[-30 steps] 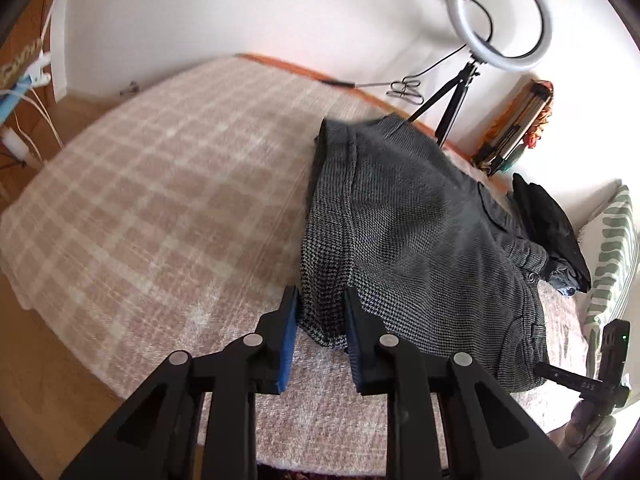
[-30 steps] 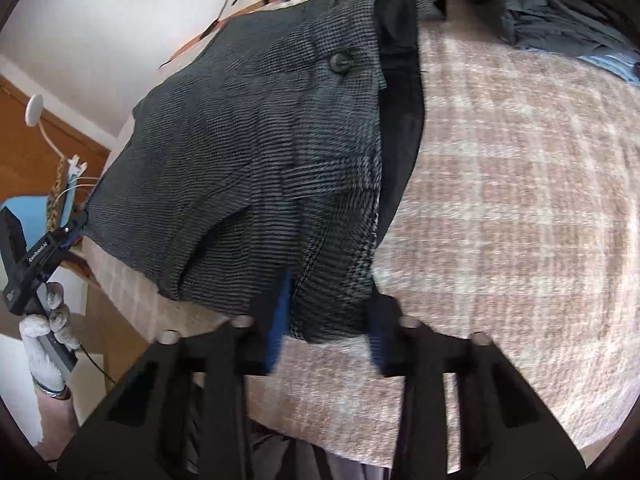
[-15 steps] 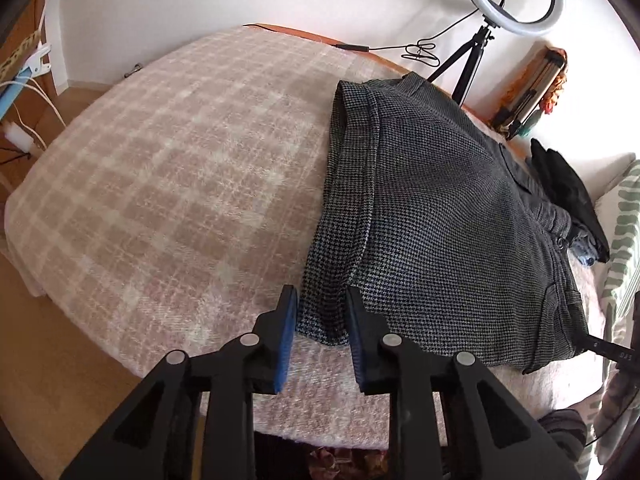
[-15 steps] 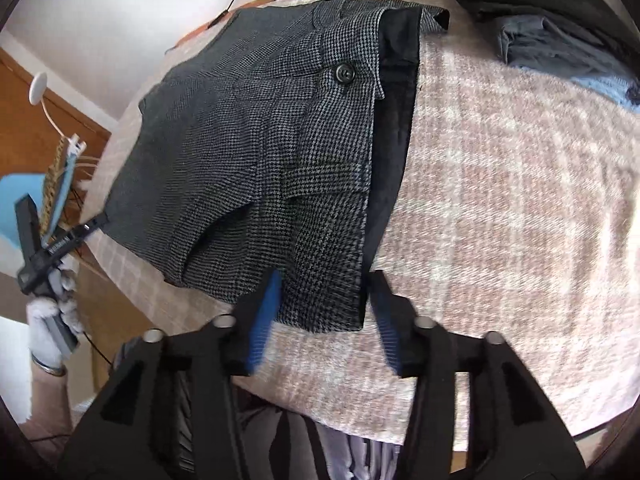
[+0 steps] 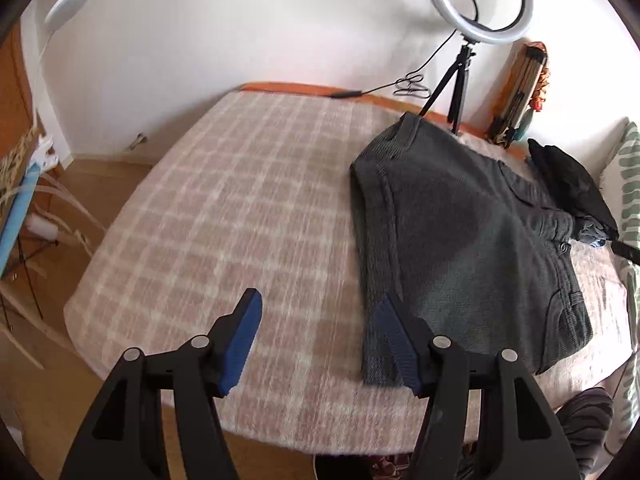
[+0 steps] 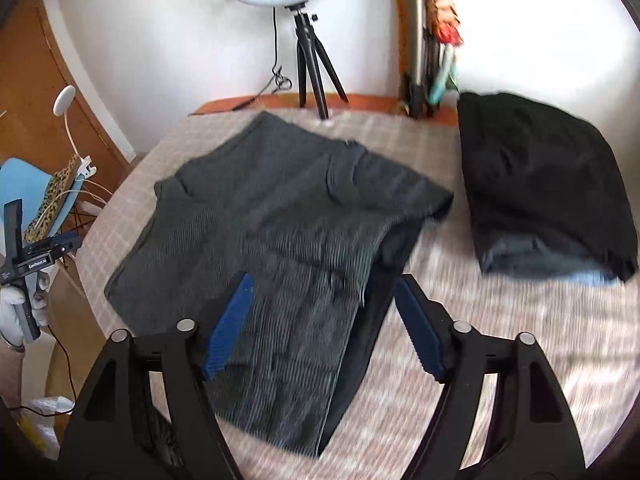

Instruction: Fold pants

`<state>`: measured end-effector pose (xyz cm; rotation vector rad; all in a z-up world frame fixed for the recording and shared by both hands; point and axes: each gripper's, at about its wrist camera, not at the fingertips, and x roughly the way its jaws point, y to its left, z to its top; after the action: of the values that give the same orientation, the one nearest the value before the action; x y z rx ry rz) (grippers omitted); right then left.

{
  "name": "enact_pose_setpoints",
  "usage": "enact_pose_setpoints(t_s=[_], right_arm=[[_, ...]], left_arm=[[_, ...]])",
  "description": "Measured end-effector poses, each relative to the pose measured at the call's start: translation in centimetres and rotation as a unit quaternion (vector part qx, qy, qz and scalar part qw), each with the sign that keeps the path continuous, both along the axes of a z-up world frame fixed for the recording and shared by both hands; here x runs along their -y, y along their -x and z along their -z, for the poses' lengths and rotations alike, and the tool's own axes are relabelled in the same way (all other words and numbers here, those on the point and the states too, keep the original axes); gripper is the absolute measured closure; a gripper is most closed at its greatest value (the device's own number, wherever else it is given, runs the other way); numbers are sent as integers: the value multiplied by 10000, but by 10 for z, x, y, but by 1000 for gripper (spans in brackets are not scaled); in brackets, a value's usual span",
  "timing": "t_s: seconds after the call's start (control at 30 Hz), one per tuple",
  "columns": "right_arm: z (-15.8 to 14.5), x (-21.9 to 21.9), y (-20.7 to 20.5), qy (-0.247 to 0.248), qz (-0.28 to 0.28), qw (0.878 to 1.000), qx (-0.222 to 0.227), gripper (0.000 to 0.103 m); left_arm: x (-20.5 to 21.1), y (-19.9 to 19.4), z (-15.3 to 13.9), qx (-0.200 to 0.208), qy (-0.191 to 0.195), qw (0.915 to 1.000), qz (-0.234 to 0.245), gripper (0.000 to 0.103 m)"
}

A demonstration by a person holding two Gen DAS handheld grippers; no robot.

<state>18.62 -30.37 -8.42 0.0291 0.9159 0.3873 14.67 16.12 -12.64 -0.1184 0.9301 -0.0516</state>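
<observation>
The grey houndstooth pants (image 5: pixel 460 240) lie folded flat on the pink checked blanket (image 5: pixel 240 208); they also show in the right wrist view (image 6: pixel 288 240), with a black lining strip along their right edge. My left gripper (image 5: pixel 320 312) is open and empty, just off the pants' near left corner. My right gripper (image 6: pixel 324 296) is open and empty, above the pants' near end. The left gripper also shows at the left edge of the right wrist view (image 6: pixel 24 252), held by a gloved hand.
A pile of dark folded clothes (image 6: pixel 540 192) lies to the right of the pants. A ring light on a tripod (image 6: pixel 304 40) stands at the bed's far edge by the wall. A striped pillow (image 5: pixel 628 184) is at the right. The bed edge and wooden floor (image 5: pixel 48 400) are close by.
Both grippers have opened and let go of the pants' edge, then lifted back. The pants now lie flat on the blanket.
</observation>
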Motion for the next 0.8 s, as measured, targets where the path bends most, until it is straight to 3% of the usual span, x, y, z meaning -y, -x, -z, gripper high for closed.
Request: enact_pose_setpoints(t_s=[0.1, 0.2, 0.4, 0.63, 0.8], right_arm=[[-10, -16, -20, 244, -187, 9991, 308, 25], [-16, -35, -42, 400, -584, 9968, 364, 14], [-5, -51, -111, 521, -824, 9952, -117, 14], [24, -60, -181, -79, -840, 9943, -648, 14], [50, -88, -215, 83, -1038, 9912, -818, 14]], left_arm=[[19, -25, -14, 75, 173, 9987, 472, 44], [40, -55, -25, 124, 118, 9970, 749, 44], [89, -118, -31, 143, -345, 9883, 1479, 44], [109, -212, -29, -45, 62, 9832, 1823, 44], [122, -276, -12, -253, 164, 9787, 2030, 44]])
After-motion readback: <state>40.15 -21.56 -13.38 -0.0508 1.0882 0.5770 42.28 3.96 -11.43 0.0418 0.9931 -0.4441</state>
